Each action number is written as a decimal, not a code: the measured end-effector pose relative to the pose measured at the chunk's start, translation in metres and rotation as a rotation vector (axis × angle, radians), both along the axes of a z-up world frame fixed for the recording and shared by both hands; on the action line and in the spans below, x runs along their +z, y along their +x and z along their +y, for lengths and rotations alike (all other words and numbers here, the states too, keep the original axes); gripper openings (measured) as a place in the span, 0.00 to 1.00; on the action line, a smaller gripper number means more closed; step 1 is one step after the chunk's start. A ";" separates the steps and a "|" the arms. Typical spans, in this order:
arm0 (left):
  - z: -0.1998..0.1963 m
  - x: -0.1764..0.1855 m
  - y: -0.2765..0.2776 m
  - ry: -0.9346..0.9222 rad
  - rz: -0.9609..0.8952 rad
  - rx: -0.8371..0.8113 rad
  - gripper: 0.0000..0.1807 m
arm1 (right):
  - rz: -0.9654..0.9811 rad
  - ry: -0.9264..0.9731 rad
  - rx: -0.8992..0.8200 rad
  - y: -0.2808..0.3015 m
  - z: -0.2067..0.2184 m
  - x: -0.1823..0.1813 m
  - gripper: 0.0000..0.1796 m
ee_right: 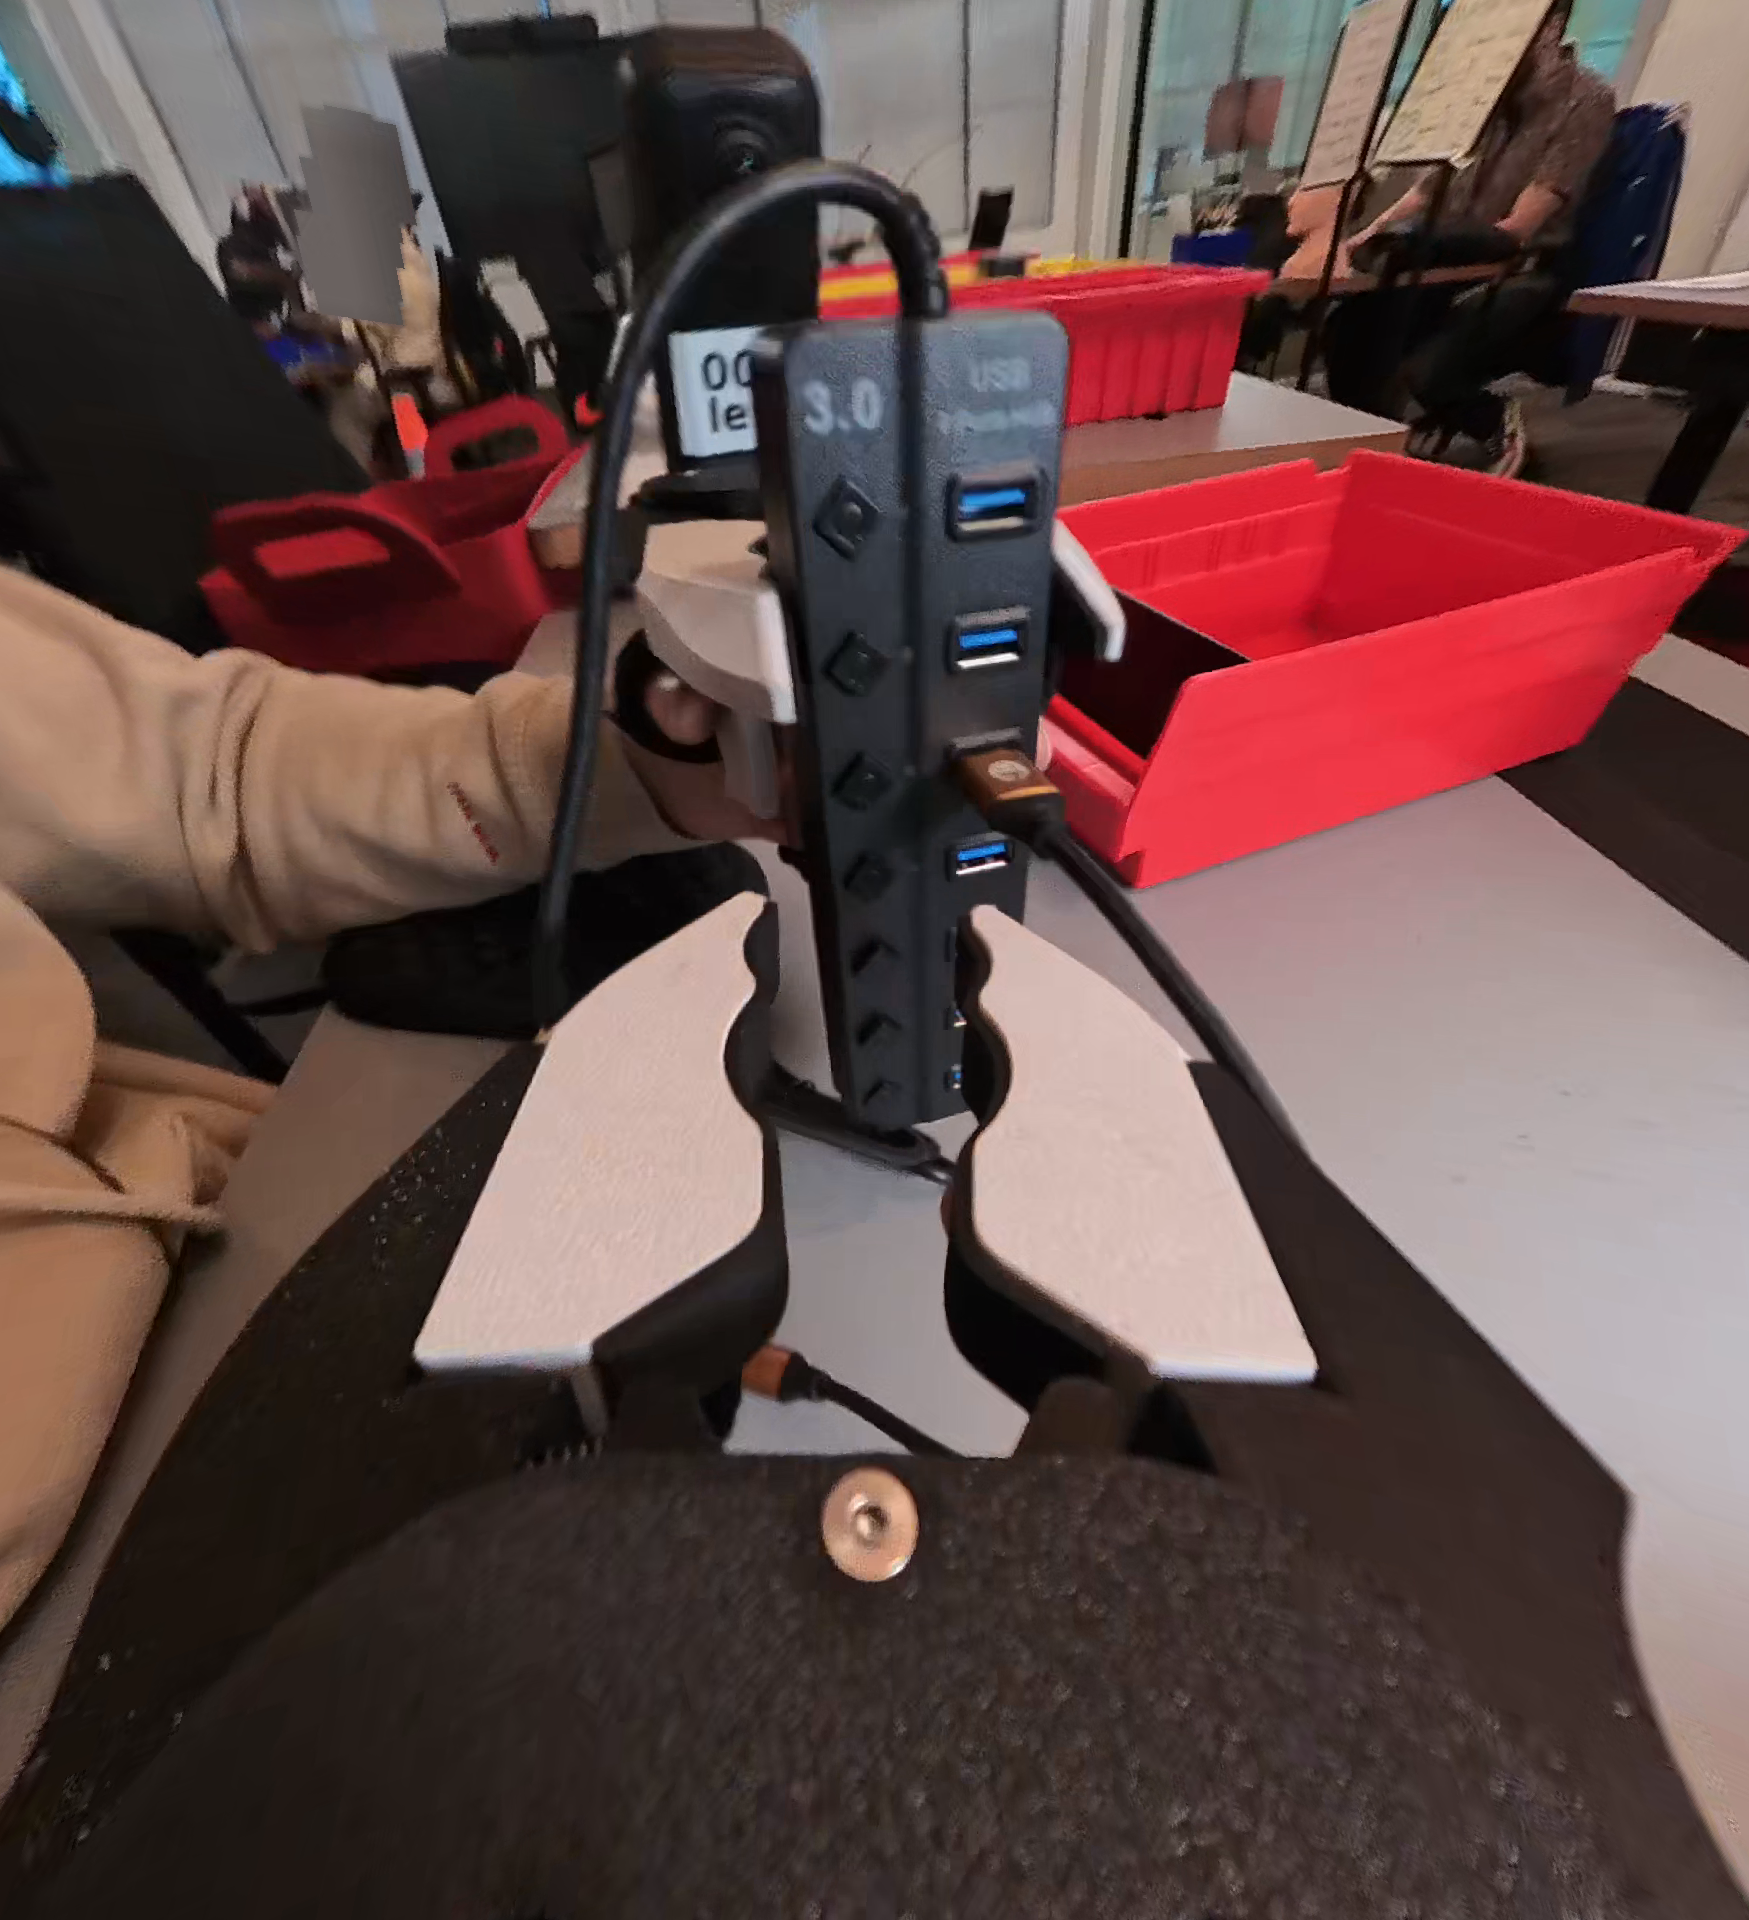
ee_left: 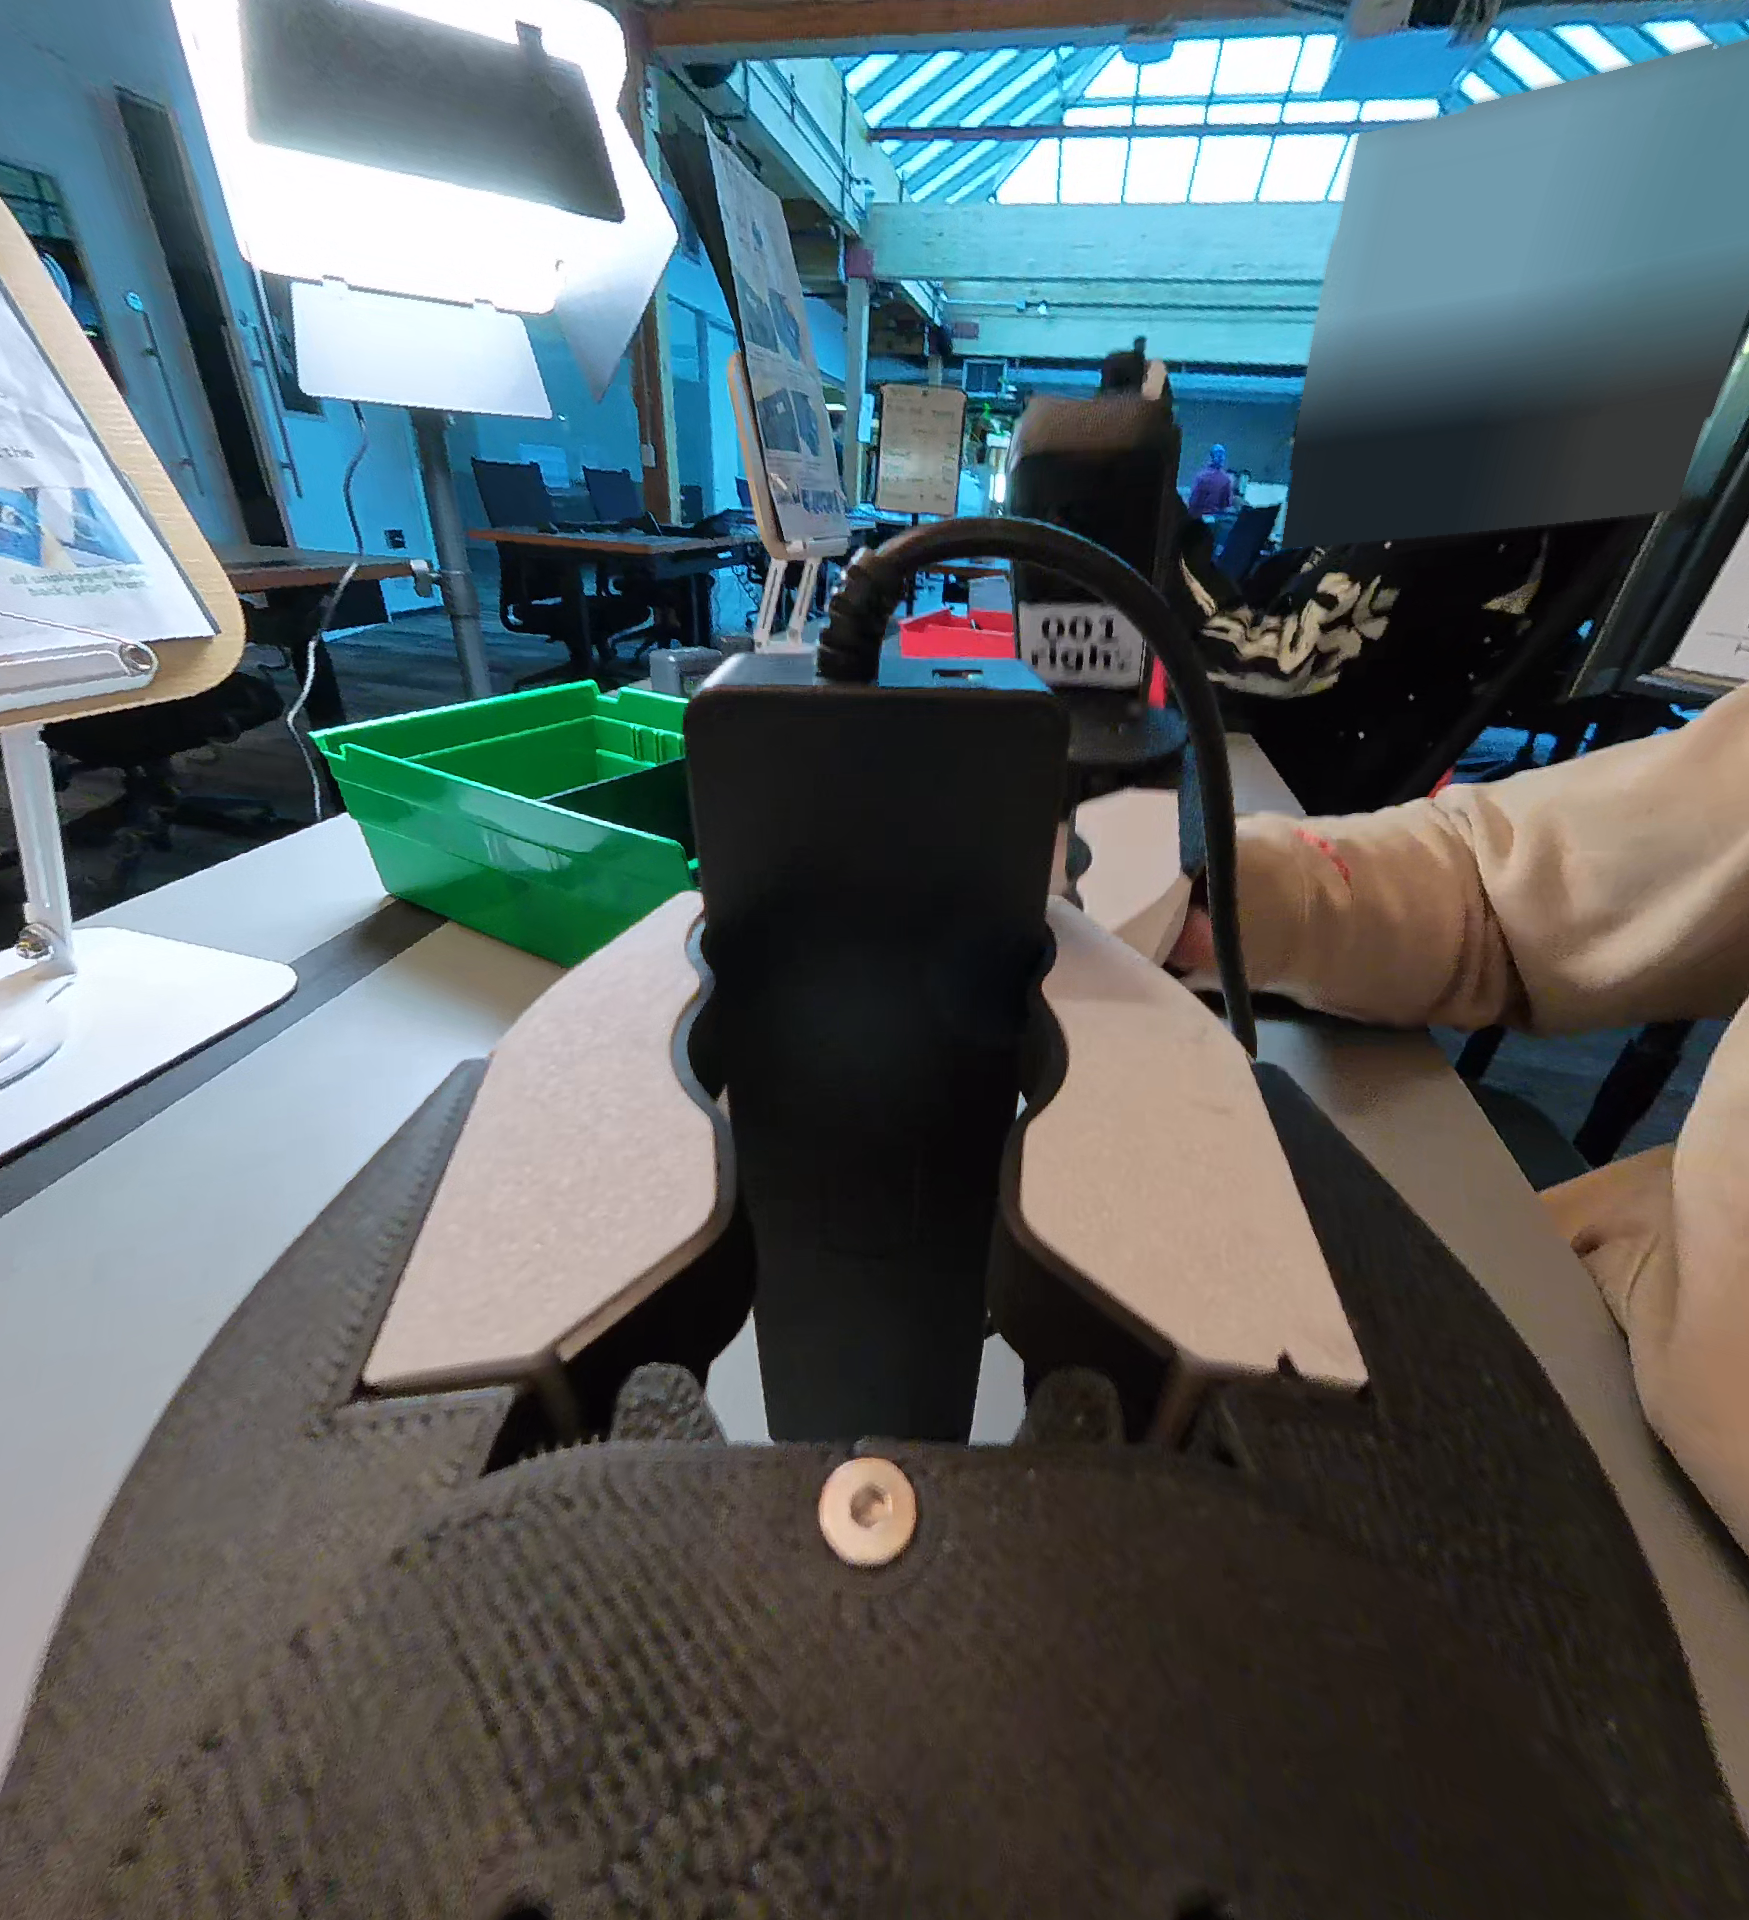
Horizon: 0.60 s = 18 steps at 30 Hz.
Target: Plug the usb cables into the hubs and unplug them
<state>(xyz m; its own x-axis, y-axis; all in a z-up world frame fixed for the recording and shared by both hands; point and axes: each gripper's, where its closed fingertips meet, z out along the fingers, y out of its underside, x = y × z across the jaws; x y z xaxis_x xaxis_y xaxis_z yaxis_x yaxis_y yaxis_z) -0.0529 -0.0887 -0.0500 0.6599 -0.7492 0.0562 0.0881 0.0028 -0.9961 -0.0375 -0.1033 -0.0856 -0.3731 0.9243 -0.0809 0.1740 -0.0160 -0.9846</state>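
Gripped upright above the grey table by the left gripper — a black USB hub with a column of blue ports, one filled by an orange-tipped cable. At right, the right gripper — fingers narrowly parted around the hub's lower end, contact unclear.

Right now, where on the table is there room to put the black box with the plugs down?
Bare grey table lies to the right gripper's right, in front of the red bin. More lies between the green bin and the white stand base. It is crowded around the hub, where the plugged cable trails.
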 end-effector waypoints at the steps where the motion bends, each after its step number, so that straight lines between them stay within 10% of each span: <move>1: 0.000 0.002 0.000 0.002 -0.017 0.005 0.30 | 0.022 -0.032 -0.020 -0.003 0.003 -0.001 0.19; 18: -0.014 0.002 0.035 -0.077 -0.091 -0.157 0.30 | 0.169 -0.193 0.055 0.004 0.000 0.014 0.10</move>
<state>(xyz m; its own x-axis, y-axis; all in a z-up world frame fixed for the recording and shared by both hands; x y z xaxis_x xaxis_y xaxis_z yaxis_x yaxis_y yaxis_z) -0.0179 -0.1026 -0.0476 0.5249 -0.8337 0.1713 0.1709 -0.0940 -0.9808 -0.0334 -0.1036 -0.0715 -0.4452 0.8759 -0.1862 0.0132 -0.2015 -0.9794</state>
